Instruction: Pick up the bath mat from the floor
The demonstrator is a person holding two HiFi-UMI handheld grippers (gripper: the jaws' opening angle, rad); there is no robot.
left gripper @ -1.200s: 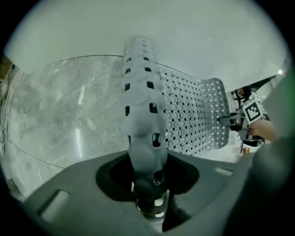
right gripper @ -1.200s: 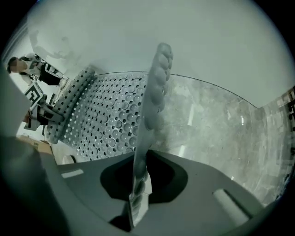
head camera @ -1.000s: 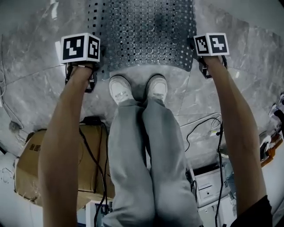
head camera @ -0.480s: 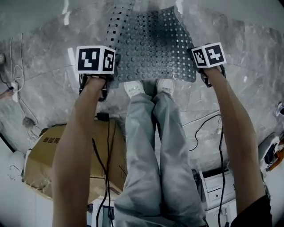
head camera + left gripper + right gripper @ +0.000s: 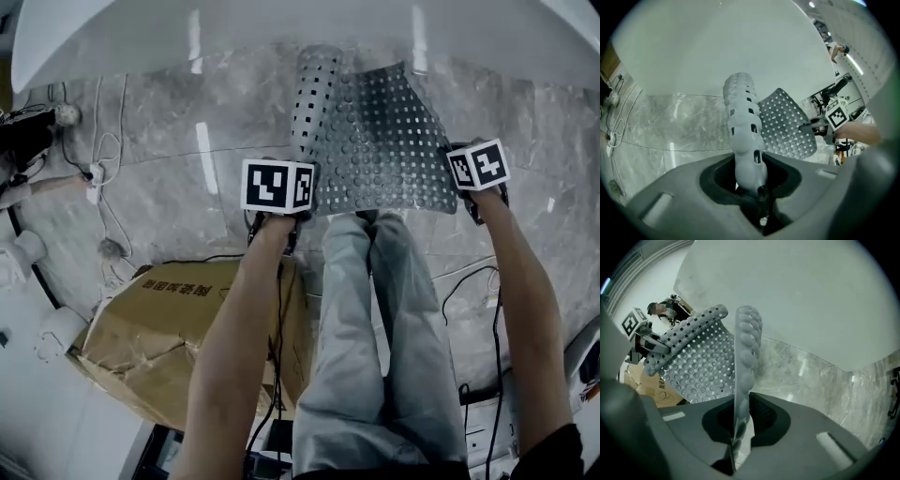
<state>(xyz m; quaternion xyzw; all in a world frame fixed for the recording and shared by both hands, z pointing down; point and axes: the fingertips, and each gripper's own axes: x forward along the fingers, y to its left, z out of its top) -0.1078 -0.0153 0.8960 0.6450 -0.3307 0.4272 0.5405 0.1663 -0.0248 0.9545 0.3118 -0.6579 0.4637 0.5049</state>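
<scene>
The bath mat (image 5: 380,141) is the reference item. It is a grey perforated sheet covered in round studs, held up by its near edge above the marble floor (image 5: 187,197). It extends away from the person toward the white wall (image 5: 281,37). Its left side is curled into a roll. Whether its far edge touches the floor cannot be told.

The left gripper (image 5: 749,185) is clamped on the rolled near-left corner of the mat, with its jaws narrow and the roll pressed between them. The right gripper (image 5: 738,427) is clamped on the near-right corner, with its jaws almost together on the thin sheet, which stands edge-on between them. The two grippers are well apart, and the mat spans the gap between them.

Surroundings, relative to the mat:
- Directly below the near edge: the person's legs (image 5: 375,328) in grey trousers. The feet are mostly hidden under the mat.
- Near-left of the mat: a cardboard box (image 5: 178,328), creased on top. Black cables (image 5: 277,309) run along the side of it facing the legs.
- Left of the mat: loose white cords (image 5: 103,202) on the floor, near the wall.
- Near-right of the mat: a black cable (image 5: 464,281) looped on the floor beside the right forearm.

The floor strip between the mat and the white cords carries only bright reflections.
</scene>
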